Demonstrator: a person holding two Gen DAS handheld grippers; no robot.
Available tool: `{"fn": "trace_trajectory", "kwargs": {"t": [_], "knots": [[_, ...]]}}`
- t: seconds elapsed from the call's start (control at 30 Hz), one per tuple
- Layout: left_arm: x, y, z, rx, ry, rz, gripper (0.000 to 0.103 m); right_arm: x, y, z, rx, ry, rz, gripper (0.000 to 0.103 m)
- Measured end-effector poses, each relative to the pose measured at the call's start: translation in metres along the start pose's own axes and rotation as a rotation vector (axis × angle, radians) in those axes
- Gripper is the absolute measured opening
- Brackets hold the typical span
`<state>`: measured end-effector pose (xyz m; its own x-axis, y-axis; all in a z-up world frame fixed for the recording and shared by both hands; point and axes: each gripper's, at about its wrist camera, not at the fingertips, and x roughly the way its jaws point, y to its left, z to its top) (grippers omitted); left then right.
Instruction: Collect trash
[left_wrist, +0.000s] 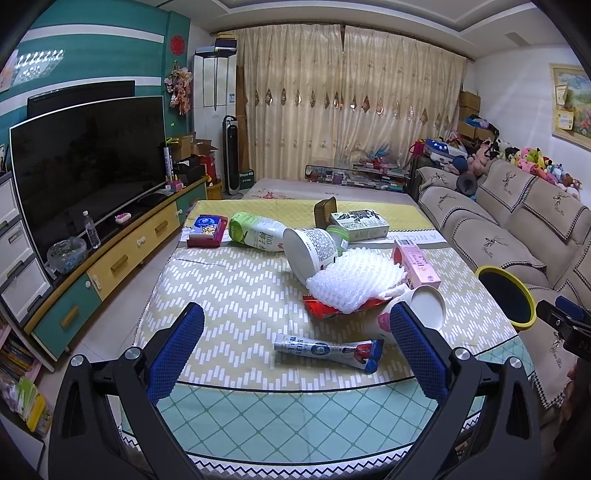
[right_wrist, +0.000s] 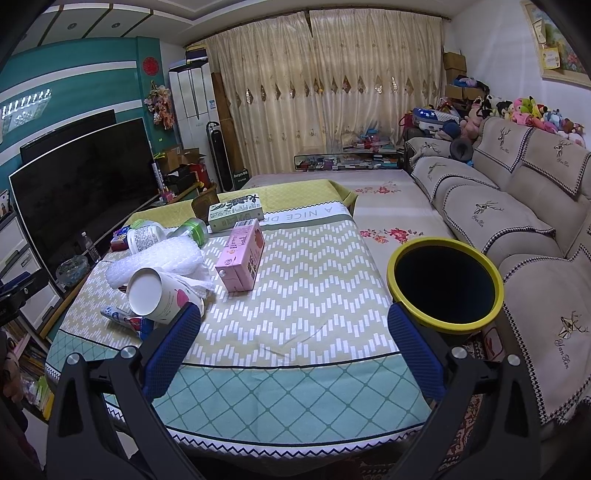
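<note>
both grippers spread and empty, trash piled mid-table, bin waiting off the right edge

going left to right: the left gripper (left_wrist: 297, 332) hangs over the tabletop's (left_wrist: 229, 295) near edge with fingers wide apart, holding nothing, the flat wrapper tube (left_wrist: 328, 350) lying between them. beyond it sit the white foam netting (left_wrist: 354, 282), a tipped paper cup (left_wrist: 417, 314) and the pink carton (right_wrist: 242, 254), all touching or just beside each other. the right gripper (right_wrist: 293, 334) is likewise spread and empty, over bare cloth. the yellow-rimmed bin (right_wrist: 445, 286) stands just off the table's right edge. my judgement: take the wrapper tube first, pinching across its narrow width, since thin foil may slip or crumple.
</note>
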<state>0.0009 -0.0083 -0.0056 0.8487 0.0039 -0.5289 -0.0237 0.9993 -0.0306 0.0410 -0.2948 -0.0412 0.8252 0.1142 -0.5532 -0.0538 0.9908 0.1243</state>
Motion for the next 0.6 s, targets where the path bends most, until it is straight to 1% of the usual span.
{"fn": "trace_trajectory", "kwargs": {"t": [0.07, 0.6], "knots": [[0.0013, -0.0003, -0.0009, -0.002, 0.001, 0.001, 0.099, 0.0013, 0.0029, 0.0043, 0.004, 0.005, 0.0, 0.097], [0.0054, 0.0023, -0.0026, -0.004, 0.014, -0.002, 0.099, 0.004, 0.0061, 0.0031, 0.012, 0.015, 0.01, 0.097]]}}
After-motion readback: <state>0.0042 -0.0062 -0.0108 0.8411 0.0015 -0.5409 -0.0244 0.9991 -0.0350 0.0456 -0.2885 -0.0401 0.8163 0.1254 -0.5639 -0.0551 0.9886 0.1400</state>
